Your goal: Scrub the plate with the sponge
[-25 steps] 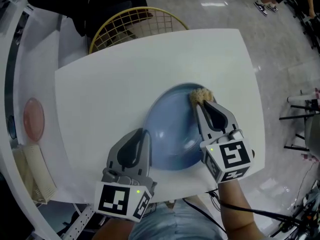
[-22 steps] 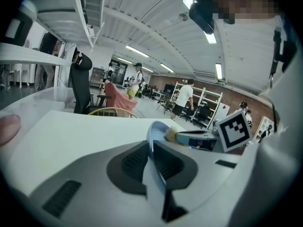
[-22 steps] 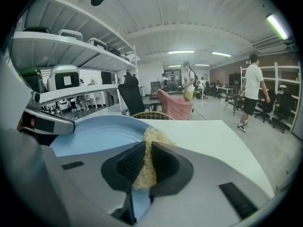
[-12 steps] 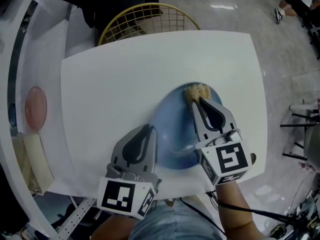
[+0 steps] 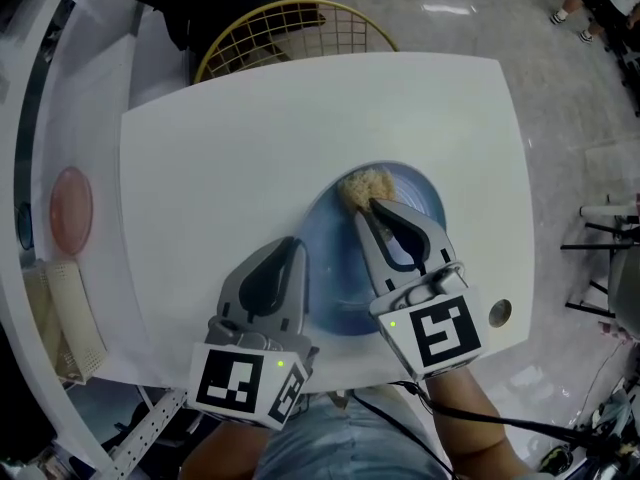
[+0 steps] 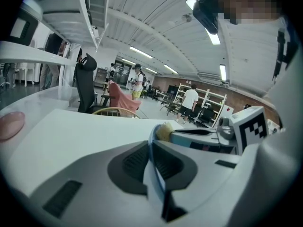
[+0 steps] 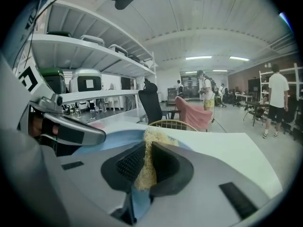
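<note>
Sponge (image 5: 366,187) clamped in right gripper (image 5: 376,211), pressed on plate (image 5: 425,200).

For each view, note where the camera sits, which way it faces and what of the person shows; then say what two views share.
Head view: on the person's head, facing steeply down at the table; left tongs, right tongs and a forearm show.
Left gripper view: on the left tongs, looking along them at the blue plate rim they clamp.
Right gripper view: on the right tongs, looking along them at the sponge they pinch.
Shared: both gripper views show the sponge and the other tongs.
</note>
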`<action>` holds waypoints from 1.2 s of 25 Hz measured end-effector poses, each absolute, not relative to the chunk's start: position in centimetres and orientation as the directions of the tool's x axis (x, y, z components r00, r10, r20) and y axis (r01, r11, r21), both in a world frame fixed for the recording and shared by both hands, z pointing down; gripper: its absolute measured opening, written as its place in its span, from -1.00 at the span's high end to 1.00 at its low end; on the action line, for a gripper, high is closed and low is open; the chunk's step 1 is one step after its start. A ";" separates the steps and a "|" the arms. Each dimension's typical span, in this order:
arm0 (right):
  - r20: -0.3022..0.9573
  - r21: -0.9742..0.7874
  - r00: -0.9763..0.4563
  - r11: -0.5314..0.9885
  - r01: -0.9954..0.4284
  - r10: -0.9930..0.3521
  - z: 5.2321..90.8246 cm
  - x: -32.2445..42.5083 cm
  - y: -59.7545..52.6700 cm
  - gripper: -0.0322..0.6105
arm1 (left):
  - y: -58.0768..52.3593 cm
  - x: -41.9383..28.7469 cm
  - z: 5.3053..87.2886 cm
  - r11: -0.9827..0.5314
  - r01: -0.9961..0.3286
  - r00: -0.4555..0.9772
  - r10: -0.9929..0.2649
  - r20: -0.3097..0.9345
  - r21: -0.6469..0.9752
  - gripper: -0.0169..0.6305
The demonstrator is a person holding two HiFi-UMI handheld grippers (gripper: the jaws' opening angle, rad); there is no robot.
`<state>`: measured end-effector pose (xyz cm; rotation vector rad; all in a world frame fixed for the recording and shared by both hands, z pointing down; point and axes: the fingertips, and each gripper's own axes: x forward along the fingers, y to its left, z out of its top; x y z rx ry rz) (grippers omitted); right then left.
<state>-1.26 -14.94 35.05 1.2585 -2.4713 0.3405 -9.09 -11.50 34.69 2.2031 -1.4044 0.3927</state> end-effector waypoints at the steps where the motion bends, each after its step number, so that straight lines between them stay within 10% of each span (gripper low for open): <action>1: 0.402 -0.056 -0.559 0.589 -0.806 -0.725 34.9 -1.5 -14.6 0.75 | -11.5 -9.1 34.7 -0.346 -0.904 0.426 -0.761 0.488 0.251 0.85; 30: 0.397 -0.181 -0.740 0.744 -0.643 -0.543 36.0 -3.7 -4.4 0.76 | -10.9 -7.9 34.7 -0.345 -0.907 0.421 -0.761 0.493 0.242 0.85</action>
